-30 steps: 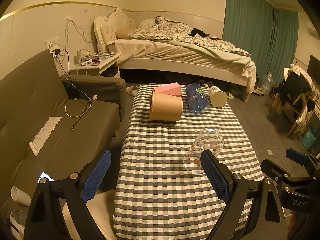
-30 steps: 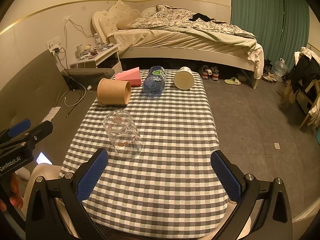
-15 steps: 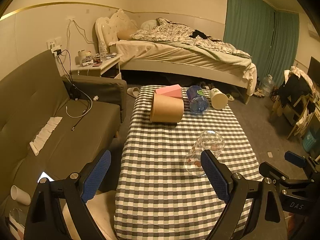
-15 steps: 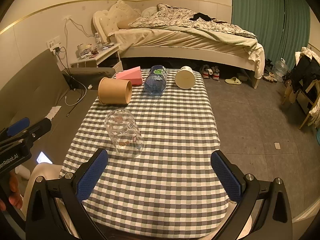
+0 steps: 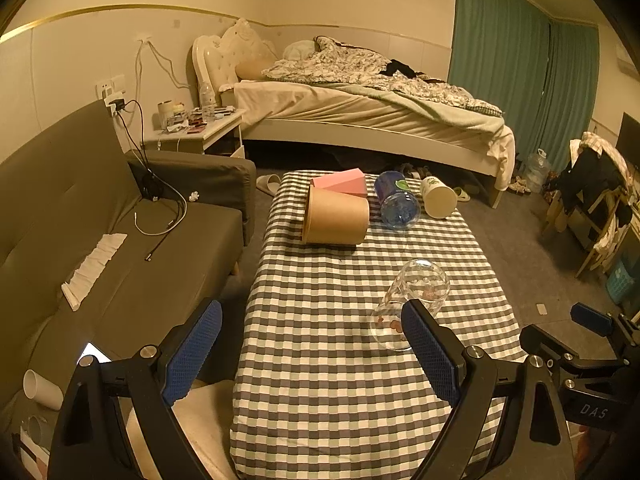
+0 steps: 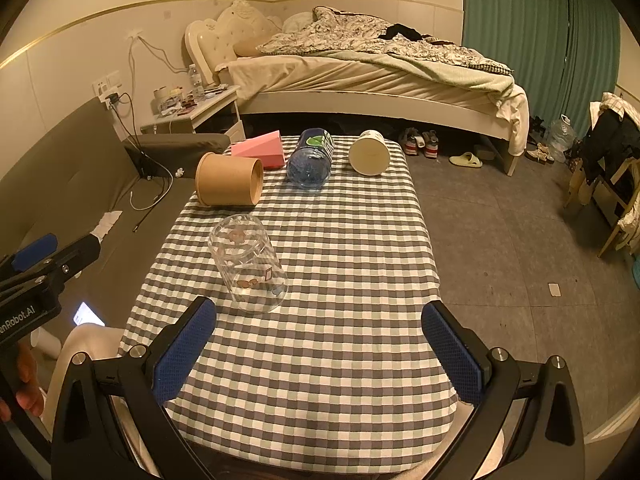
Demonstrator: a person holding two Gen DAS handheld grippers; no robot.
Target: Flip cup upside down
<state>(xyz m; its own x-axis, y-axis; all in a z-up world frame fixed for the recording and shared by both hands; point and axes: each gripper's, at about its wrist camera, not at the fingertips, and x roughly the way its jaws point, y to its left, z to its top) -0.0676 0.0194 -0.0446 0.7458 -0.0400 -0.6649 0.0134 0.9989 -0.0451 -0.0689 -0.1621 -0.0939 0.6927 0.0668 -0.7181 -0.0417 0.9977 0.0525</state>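
A clear glass cup (image 6: 248,266) with small printed pictures lies on its side on the checkered table (image 6: 360,248), mouth toward me. It also shows in the left wrist view (image 5: 412,300), partly behind my left gripper's right finger. A brown paper cup (image 6: 229,179), a blue transparent cup (image 6: 311,159) and a white cup (image 6: 370,153) lie on their sides at the far end. My left gripper (image 5: 312,350) is open and empty above the near left part of the table. My right gripper (image 6: 318,350) is open and empty above the near edge.
A pink box (image 6: 262,150) sits behind the brown cup. A grey sofa (image 5: 100,232) with cables and a folded cloth stands left of the table. A bed (image 5: 360,116) and a nightstand (image 5: 200,132) are beyond. A chair with clothes (image 5: 592,196) stands at right.
Both grippers have drawn slightly back and up from the table; the objects have not moved. Both stay open.
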